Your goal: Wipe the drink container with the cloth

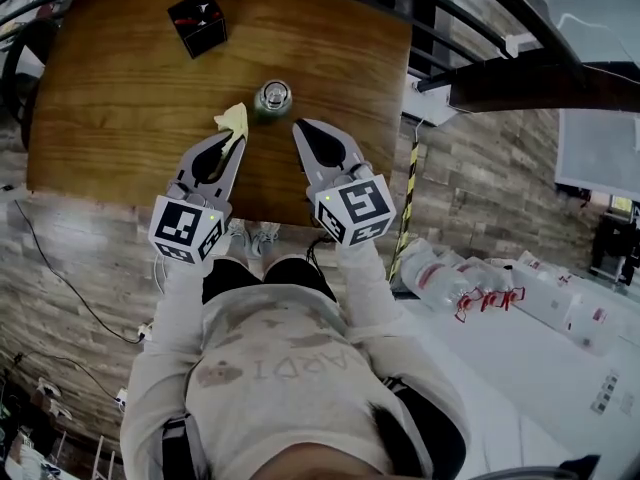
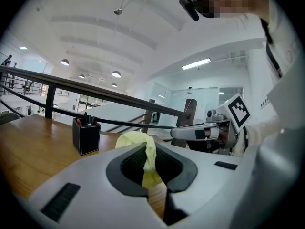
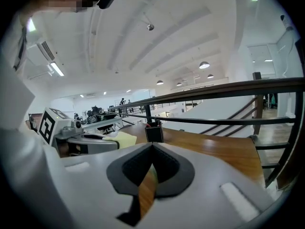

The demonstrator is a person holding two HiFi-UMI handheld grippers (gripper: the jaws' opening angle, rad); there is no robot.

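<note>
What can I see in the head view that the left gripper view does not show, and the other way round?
Only the head view shows the drink container, standing on the table just ahead of both gripper tips. Only the left gripper view shows the ceiling lamps and, close up, the left gripper shut on the cloth. Both views show the yellow cloth, the black pen holder, the wooden table and the right gripper.

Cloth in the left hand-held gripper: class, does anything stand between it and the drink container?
Nothing visible does. The cloth, clamped in the left hand-held gripper, is just beside the drink container, with bare table between them. The pen holder stands well behind.
</note>
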